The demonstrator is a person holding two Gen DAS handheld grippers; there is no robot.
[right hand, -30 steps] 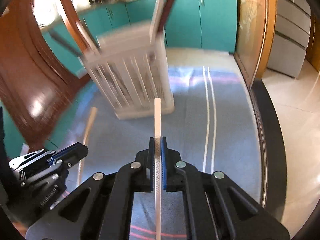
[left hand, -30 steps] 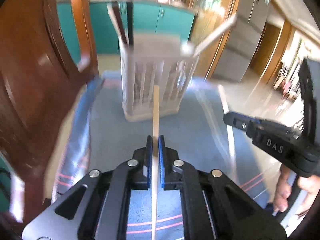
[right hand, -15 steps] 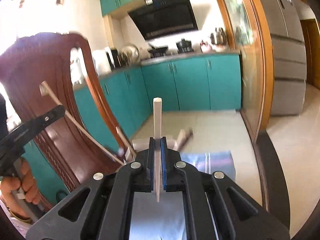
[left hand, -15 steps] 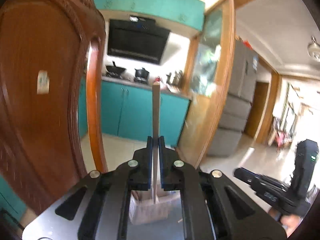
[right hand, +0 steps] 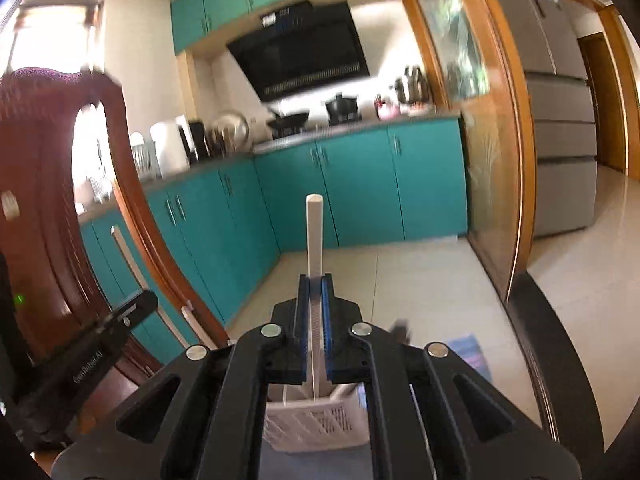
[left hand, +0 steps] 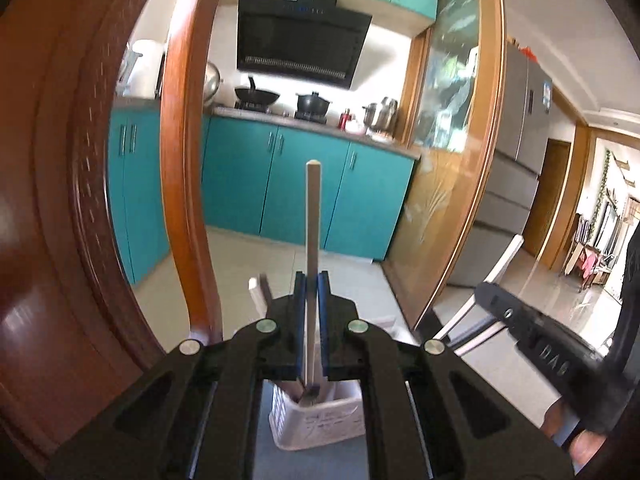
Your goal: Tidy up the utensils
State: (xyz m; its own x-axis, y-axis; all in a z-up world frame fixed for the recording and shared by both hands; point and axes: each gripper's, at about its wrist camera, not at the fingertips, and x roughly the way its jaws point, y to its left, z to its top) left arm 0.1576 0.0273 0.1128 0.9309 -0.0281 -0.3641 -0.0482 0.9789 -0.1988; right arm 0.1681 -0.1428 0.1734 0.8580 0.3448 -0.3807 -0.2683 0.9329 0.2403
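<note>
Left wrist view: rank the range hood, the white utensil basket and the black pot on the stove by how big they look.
1. range hood
2. white utensil basket, partly hidden behind the claw and much nearer the camera
3. black pot

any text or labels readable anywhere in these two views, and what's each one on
"GenRobot.AI": on the side of the left gripper, as the right wrist view shows it.
"DAS", partly blurred: on the side of the right gripper, as the left wrist view shows it.
Range hood: small lettering on its top edge, too small to read.
Fridge: a sticker on its door, too blurred to read.
</note>
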